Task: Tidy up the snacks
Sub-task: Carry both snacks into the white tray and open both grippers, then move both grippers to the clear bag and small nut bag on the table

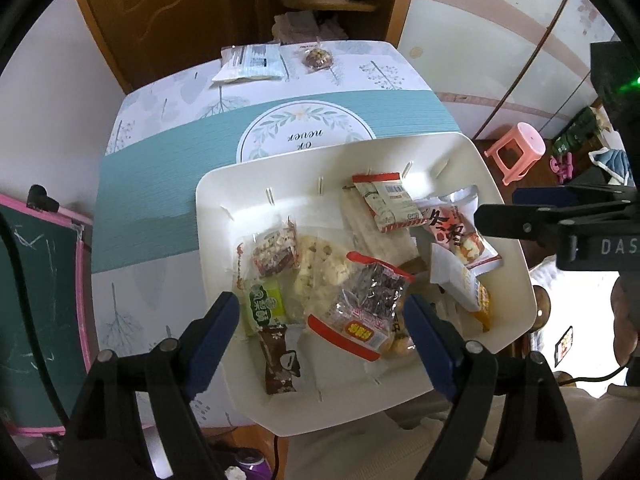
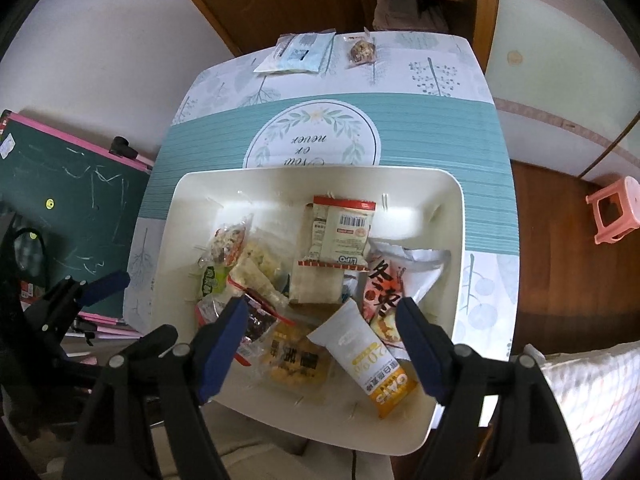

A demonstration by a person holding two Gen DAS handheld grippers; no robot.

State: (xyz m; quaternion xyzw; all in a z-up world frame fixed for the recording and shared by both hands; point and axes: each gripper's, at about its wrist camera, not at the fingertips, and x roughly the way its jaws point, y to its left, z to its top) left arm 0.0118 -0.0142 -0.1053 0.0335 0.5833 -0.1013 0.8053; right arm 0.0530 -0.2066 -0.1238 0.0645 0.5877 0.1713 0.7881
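A white bin (image 1: 280, 184) (image 2: 452, 208) sits on the table's near half and holds several wrapped snacks. My left gripper (image 1: 322, 318) is open and empty, hovering over the bin above a clear red-edged packet (image 1: 362, 304). My right gripper (image 2: 320, 326) is open and empty above a white and orange oat bar (image 2: 372, 360) and a yellow packet (image 2: 294, 360). The right gripper also shows at the right edge of the left wrist view (image 1: 520, 216). Two snacks lie at the table's far edge: a pale blue packet (image 1: 250, 62) (image 2: 298, 54) and a small nut cake (image 1: 318, 57) (image 2: 361, 51).
The table (image 1: 160, 152) (image 2: 460, 128) has a teal and white floral cloth. A green chalkboard with pink frame (image 1: 36, 300) (image 2: 72, 216) leans at the left. A pink stool (image 1: 516, 152) (image 2: 614, 210) stands on the floor to the right. A wooden shelf (image 1: 324, 4) is behind the table.
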